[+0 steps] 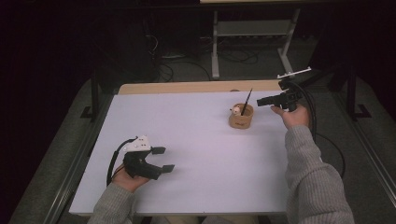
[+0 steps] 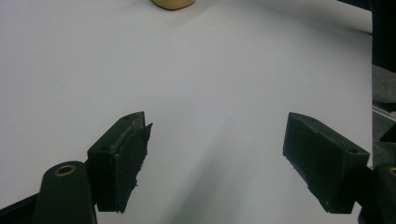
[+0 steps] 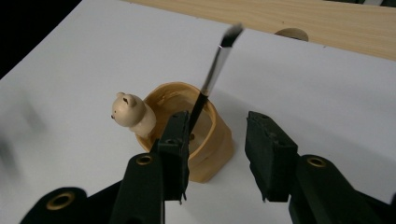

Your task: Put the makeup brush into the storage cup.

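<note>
Both tongs spread, empty. Right tongs point(image 3: 217, 156) near cup point(image 3: 205, 140), brush point(image 3: 212, 77) leaning inside. Likely next: pinch brush mid-handle, lift straight, avoid bear point(image 3: 130, 114). Left tongs point(image 2: 215, 163) low over counter point(image 2: 187, 70).

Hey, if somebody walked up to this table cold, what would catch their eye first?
Probably the small tan wooden cup at the far right of the white table, with a bear figure on its rim and a brush standing in it. Next, the right gripper, open, close to the cup, while the left gripper sits open at the near left.
</note>
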A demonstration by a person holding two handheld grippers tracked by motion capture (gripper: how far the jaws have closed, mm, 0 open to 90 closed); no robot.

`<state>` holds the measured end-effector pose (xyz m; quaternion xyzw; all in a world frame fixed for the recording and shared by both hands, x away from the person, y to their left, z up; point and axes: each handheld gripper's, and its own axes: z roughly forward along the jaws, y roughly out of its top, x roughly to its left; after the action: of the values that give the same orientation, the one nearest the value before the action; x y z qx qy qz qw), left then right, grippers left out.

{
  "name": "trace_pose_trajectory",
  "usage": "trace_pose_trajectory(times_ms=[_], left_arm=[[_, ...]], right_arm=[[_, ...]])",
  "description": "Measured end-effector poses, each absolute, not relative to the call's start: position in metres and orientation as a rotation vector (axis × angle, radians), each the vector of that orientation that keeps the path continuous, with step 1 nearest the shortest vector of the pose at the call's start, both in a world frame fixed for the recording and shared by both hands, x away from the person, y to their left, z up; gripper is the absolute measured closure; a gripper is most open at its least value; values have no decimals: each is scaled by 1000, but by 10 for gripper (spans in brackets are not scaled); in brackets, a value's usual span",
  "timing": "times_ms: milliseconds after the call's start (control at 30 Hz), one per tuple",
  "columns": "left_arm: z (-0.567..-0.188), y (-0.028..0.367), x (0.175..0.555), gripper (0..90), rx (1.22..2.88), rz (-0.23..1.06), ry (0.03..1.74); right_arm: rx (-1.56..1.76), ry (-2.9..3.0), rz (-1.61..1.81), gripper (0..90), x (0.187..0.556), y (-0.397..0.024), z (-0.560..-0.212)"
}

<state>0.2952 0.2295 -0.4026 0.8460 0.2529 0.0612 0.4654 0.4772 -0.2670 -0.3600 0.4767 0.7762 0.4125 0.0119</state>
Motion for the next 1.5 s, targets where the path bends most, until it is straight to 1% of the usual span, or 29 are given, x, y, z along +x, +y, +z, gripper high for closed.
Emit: trace_pose_trajectory(times_ms=[67, 133, 400, 700, 933, 1033, 1133, 1300, 1500], left_arm=[[-403, 230, 295, 213, 2077, 146, 623], [-402, 229, 295, 211, 2076, 150, 620], [-402, 229, 295, 211, 2073, 151, 628], [-404, 230, 297, 206, 2076, 145, 626], [-407, 227, 299, 197, 2097, 149, 628], [-404, 228, 299, 197, 2070, 128, 626], [-402, 229, 298, 197, 2056, 137, 629], [-404, 233, 299, 196, 2051, 137, 641], [-404, 230, 298, 196, 2067, 149, 641]], right_arm=[[1476, 2407, 1298, 567, 475, -268, -360], [1474, 2402, 1298, 535, 473, -268, -361], [1452, 2373, 1320, 494, 460, -272, -365], [1444, 2343, 1331, 382, 437, -278, -366], [1395, 2343, 1307, 351, 421, -280, -370], [1383, 2350, 1287, 347, 415, -279, -371], [1379, 2348, 1289, 336, 410, -277, -371], [1373, 2342, 1267, 280, 401, -276, -371], [1376, 2343, 1266, 254, 391, -275, -379]])
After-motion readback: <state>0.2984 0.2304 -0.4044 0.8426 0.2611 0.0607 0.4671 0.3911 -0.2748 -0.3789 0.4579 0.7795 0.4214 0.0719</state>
